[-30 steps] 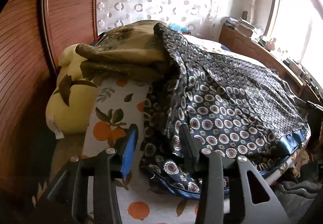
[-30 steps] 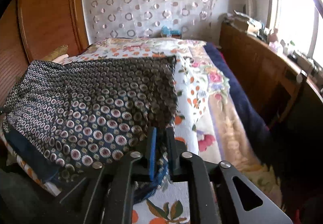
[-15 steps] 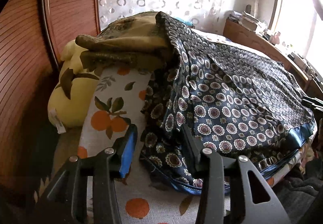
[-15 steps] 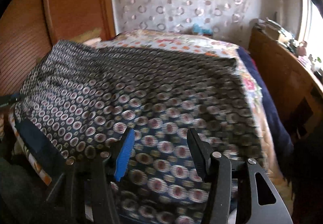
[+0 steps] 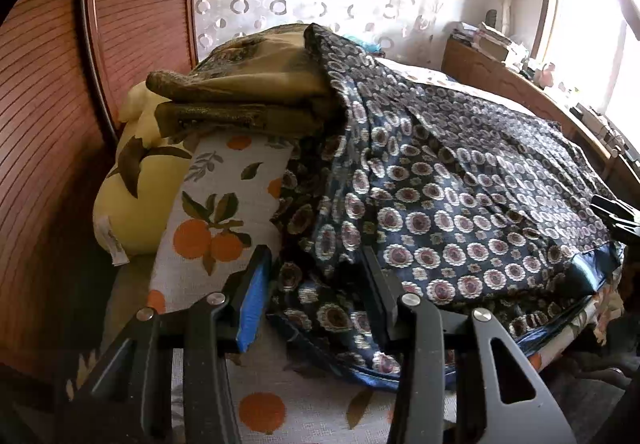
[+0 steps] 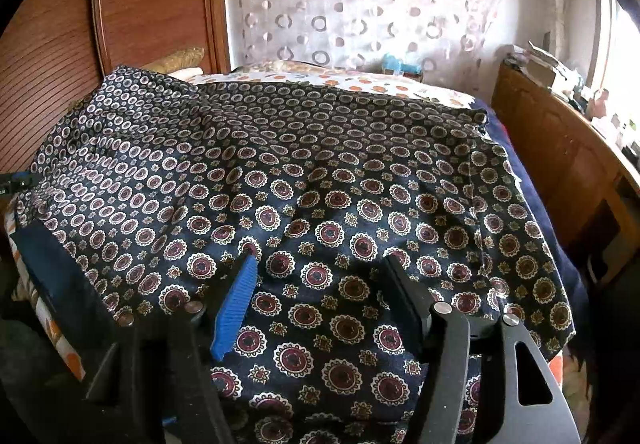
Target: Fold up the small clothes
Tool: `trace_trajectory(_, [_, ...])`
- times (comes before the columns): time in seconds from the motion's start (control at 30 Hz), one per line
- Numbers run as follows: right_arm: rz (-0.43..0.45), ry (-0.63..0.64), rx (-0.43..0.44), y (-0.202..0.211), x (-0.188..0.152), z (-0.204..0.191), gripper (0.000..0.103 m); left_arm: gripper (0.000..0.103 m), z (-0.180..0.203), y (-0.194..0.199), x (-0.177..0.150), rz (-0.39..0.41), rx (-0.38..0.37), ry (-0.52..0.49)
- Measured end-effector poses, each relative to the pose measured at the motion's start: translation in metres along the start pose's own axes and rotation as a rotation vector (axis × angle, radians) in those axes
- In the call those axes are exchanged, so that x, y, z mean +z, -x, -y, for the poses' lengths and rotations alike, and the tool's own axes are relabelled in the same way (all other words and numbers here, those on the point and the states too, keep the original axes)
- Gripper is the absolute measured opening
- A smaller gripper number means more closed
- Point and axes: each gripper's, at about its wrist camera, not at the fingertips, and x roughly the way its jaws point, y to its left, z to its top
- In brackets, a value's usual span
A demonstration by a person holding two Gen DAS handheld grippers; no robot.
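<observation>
Dark patterned garment (image 6: 320, 180) lies spread across the bed (image 5: 224, 204), its near hem running along the bed's near edge and one corner draped up over the brown folded blanket (image 5: 240, 92) at the headboard end.

Right gripper (image 6: 320, 276) hangs over the cloth near the near edge, jaws opening — fabric lies under and between them, pads not pressing it.

Left gripper (image 5: 316, 276) sits at the bunched left corner of the garment, jaws parted about halfway; cloth bulges up between them, but I cannot tell whether the pads pinch it.

Risks, as I judge them:
- the corner on the blanket may catch and pull the fold crooked
- the hem could slide off the near edge — little is holding it
- the bunching at the left would fold in as a lump
</observation>
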Motion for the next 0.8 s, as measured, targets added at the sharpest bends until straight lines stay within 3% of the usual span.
trace_trajectory(0.13, [0.003, -0.002, -0.004, 0.002, -0.004, -0.003, 0.066, 0.042, 0.006, -0.001, 0.0, 0.003, 0.007, -0.017])
trace_trajectory(0.3, [0.006, -0.003, -0.002, 0.006, -0.005, -0.003, 0.067, 0.014, 0.002, -0.002, 0.002, -0.002, -0.011, -0.001])
trace_trajectory(0.4, [0.007, -0.003, -0.002, 0.007, -0.005, -0.004, 0.067, 0.007, 0.005, -0.002, 0.003, -0.001, -0.046, -0.001])
trace_trajectory(0.8, [0.006, -0.003, -0.003, 0.006, -0.006, -0.003, 0.067, 0.005, 0.042, 0.043, 0.037, 0.198, -0.142, -0.056])
